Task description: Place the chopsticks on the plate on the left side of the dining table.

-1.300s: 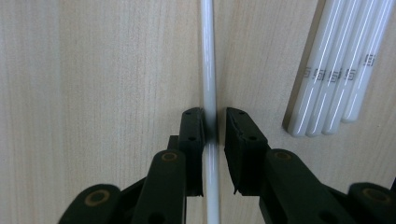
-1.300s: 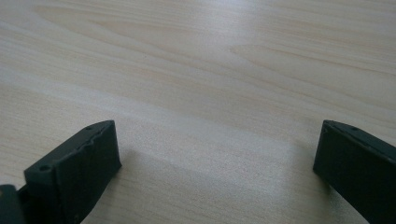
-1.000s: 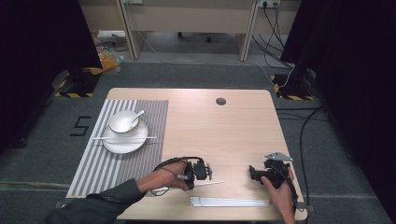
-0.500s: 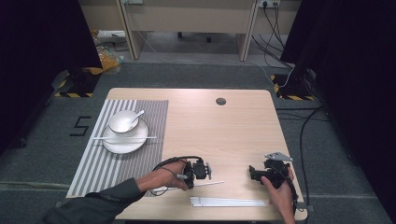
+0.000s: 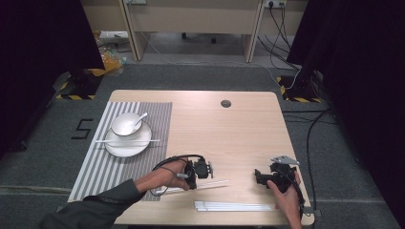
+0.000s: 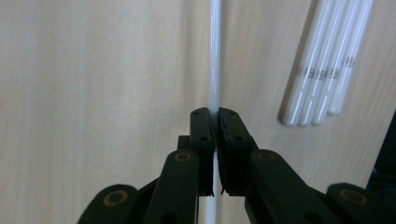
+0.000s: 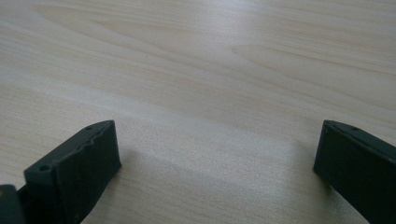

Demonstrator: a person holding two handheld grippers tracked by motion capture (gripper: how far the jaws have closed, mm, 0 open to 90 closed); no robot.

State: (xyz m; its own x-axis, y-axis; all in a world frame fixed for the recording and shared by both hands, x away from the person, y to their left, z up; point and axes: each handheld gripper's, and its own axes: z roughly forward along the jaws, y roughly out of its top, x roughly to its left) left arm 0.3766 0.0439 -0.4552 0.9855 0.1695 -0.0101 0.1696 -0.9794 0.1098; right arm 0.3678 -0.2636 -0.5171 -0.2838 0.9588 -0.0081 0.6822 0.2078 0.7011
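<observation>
— What is the left gripper [image 6: 215,122] doing?

— Its two black jaws are pressed together on a single white chopstick [image 6: 214,60]. In the left gripper view the stick runs straight up between the pads and on past them, low over the wooden table [image 6: 93,70]. In the high view that chopstick [image 5: 210,184] lies near the front edge, pointing toward the right, with the left gripper [image 5: 209,168] at its left part.

— And the right gripper?

— The right gripper [image 7: 217,149] is spread wide, with bare table between its jaws and nothing held. In the high view it [image 5: 258,176] sits near the table's front right corner, well apart from the left one.

— Where are the other sticks?

— A bundle of white chopsticks [image 5: 234,206] lies side by side along the front edge, just beside the held one. In the left gripper view the bundle [image 6: 327,65] shows at the upper right.

— Anything else on the table?

— A striped placemat [image 5: 100,167] at the left carries a plate [image 5: 125,148], a bowl [image 5: 125,125] with a spoon [image 5: 142,117], and one more stick [image 5: 126,140] across the plate.
</observation>
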